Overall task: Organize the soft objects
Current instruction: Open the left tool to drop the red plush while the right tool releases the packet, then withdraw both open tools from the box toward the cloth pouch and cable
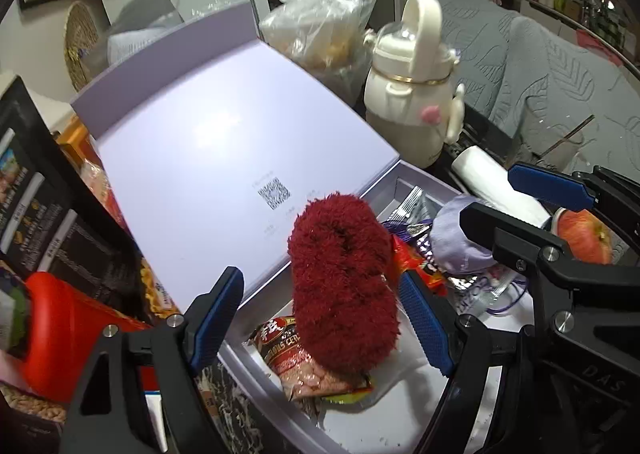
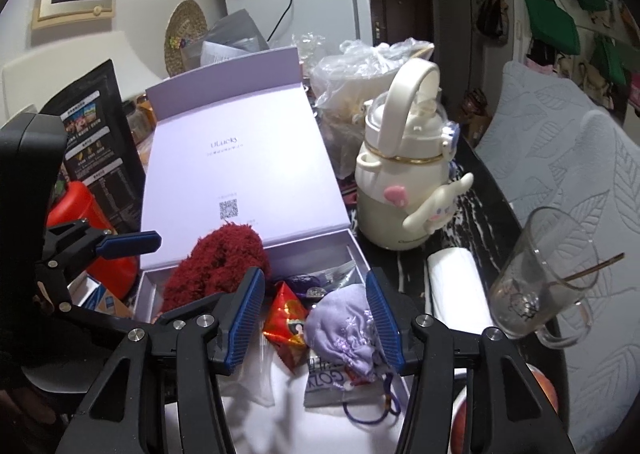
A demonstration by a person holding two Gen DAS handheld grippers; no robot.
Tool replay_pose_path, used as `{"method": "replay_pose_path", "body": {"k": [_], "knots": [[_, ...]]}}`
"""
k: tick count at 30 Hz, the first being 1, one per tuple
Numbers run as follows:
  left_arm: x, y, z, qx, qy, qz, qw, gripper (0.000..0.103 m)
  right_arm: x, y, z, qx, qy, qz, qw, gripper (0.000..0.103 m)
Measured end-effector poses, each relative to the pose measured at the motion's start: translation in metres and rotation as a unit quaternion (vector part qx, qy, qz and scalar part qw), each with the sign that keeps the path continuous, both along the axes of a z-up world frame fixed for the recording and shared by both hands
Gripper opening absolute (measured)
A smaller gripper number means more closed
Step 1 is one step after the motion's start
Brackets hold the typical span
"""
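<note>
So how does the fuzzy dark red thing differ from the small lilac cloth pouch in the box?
The fuzzy dark red bundle is shaggy, larger and elongated; the lilac cloth pouch is smooth, smaller, rounded, with a purple drawstring. The open left gripper frames the bundle, the open right gripper the pouch. Both lie in the lavender box.

Red slipper [image 1: 344,286]: shaggy plush. Pouch [image 2: 344,330]: matt lilac cloth. Box lid [image 1: 224,141]: smooth matt card. Snack packet [image 2: 286,324]: glossy foil. Mug [image 2: 536,274]: clear glass.
</note>
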State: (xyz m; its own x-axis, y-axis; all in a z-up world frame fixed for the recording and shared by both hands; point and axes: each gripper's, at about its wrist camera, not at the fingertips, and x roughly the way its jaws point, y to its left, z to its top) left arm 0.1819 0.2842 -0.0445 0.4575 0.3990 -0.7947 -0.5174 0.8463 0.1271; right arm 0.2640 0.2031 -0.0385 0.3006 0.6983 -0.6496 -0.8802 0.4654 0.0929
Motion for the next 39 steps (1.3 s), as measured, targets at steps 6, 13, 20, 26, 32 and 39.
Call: {"method": "replay_pose_path", "body": {"k": [6,13,20,26,32,39], "knots": [[-0.017,-0.017,0.031,0.017,-0.023,-0.003,0.9996,0.08,-0.013,-0.014,0.027,0.017,-0.016,-0.005,1.0,0.053],[-0.038,-0.033,0.064,0.032,-0.053,-0.004,0.9981,0.08,-0.034,-0.035,0.061,0.037,-0.04,-0.007,0.998,0.053],[-0.07,-0.057,0.102,0.055,-0.086,-0.004,0.9948,0.08,-0.06,-0.06,0.095,0.06,-0.067,-0.007,0.996,0.053],[-0.097,-0.079,0.128,0.072,-0.115,-0.009,0.9908,0.08,-0.085,-0.086,0.12,0.085,-0.087,-0.009,0.993,0.053],[-0.124,-0.1,0.148,0.08,-0.142,-0.014,0.9865,0.08,-0.108,-0.112,0.136,0.098,-0.107,-0.013,0.989,0.056],[-0.15,-0.125,0.158,0.087,-0.169,-0.026,0.9815,0.08,-0.13,-0.144,0.141,0.106,-0.116,-0.02,0.987,0.06]]}}
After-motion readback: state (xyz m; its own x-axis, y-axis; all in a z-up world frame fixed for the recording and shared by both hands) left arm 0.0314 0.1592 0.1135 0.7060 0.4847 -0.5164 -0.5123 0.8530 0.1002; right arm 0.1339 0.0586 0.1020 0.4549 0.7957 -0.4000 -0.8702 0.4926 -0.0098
